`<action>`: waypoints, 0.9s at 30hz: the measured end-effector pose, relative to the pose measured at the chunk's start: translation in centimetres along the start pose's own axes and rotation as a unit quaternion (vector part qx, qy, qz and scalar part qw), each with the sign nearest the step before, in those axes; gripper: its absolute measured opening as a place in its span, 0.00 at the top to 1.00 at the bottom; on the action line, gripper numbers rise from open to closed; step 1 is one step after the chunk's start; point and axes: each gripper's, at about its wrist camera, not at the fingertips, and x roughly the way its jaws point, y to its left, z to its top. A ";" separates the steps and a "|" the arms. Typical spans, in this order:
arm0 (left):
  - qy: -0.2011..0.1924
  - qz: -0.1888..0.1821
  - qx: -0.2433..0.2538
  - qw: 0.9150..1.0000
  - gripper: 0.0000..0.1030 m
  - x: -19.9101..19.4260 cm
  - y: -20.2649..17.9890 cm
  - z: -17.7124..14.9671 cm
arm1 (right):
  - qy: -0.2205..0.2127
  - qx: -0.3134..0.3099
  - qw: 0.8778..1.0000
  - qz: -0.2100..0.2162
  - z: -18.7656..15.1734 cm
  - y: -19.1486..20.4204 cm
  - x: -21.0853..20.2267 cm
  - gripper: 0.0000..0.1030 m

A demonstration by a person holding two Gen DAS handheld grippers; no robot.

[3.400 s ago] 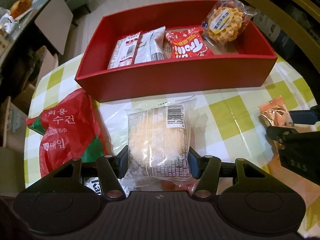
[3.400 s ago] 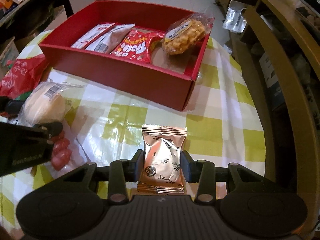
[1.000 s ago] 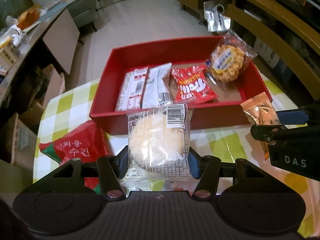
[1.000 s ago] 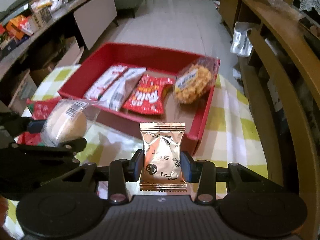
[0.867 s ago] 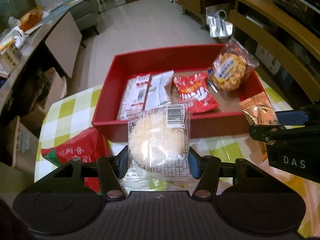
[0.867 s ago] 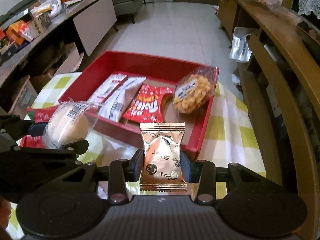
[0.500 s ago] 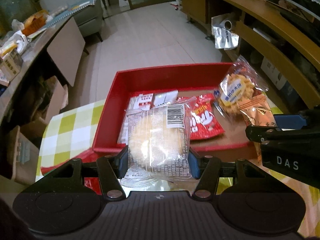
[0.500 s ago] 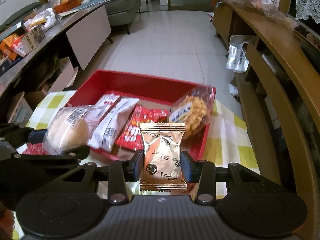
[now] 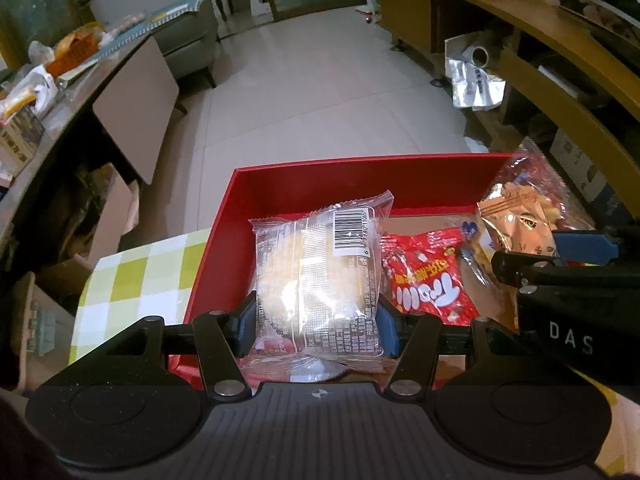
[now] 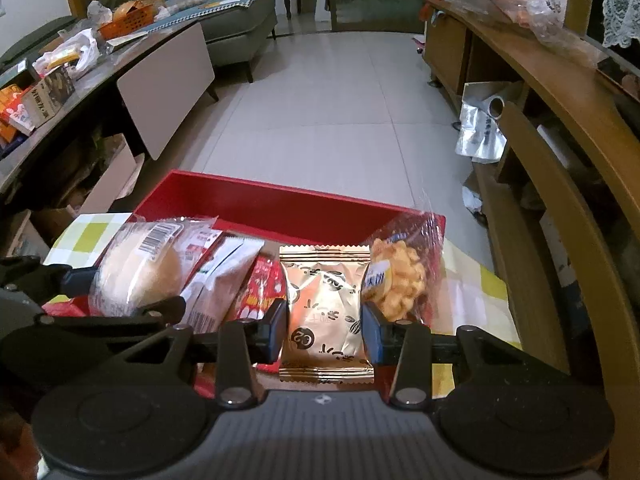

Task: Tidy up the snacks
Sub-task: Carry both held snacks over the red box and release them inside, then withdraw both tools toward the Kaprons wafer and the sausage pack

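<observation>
Left wrist view: nearest the lens, the left gripper [image 9: 316, 316] has its blue pads pressed on both sides of a clear bun pack [image 9: 320, 276], jaws partly open to the pack's width. The pack stands with its long axis running away from the camera, barcode end farthest, and it hangs above the left half of the red box [image 9: 224, 240]. Beyond and right of it a red snack bag [image 9: 430, 276] lies flat on the box floor. At the right edge the right gripper [image 9: 528, 252] reaches in from the side, carrying a gold packet [image 9: 516, 224], with a clear cookie bag [image 9: 536, 188] leaning in the far right corner behind it. The checked tablecloth [image 9: 132, 276] shows left of the box. From the right wrist view, the right gripper [image 10: 324, 328] pinches the gold packet [image 10: 324, 312] at its lower sides, jaws narrowed to its width; the packet stands upright, its long axis pointing away, above the box's near right part. Just past it on the right is the cookie bag [image 10: 400, 272]; on the left, two long wrapped bars [image 10: 220, 272] lie lengthwise in the box, and the bun pack [image 10: 136, 268] sits in the left gripper [image 10: 120, 296]. Both grippers tilt steeply downward toward the red box [image 10: 288, 204].
</observation>
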 end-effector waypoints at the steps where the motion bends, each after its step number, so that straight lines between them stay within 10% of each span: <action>1: 0.000 0.000 0.000 1.000 0.37 0.3 0.0 0.1 | -0.001 -0.001 1.000 -0.002 0.1 0.0 0.3 0.52; 27: -0.015 0.009 -0.047 0.999 0.19 -2.2 3.7 0.1 | -0.009 -0.002 1.000 0.008 -0.1 0.8 -1.8 0.45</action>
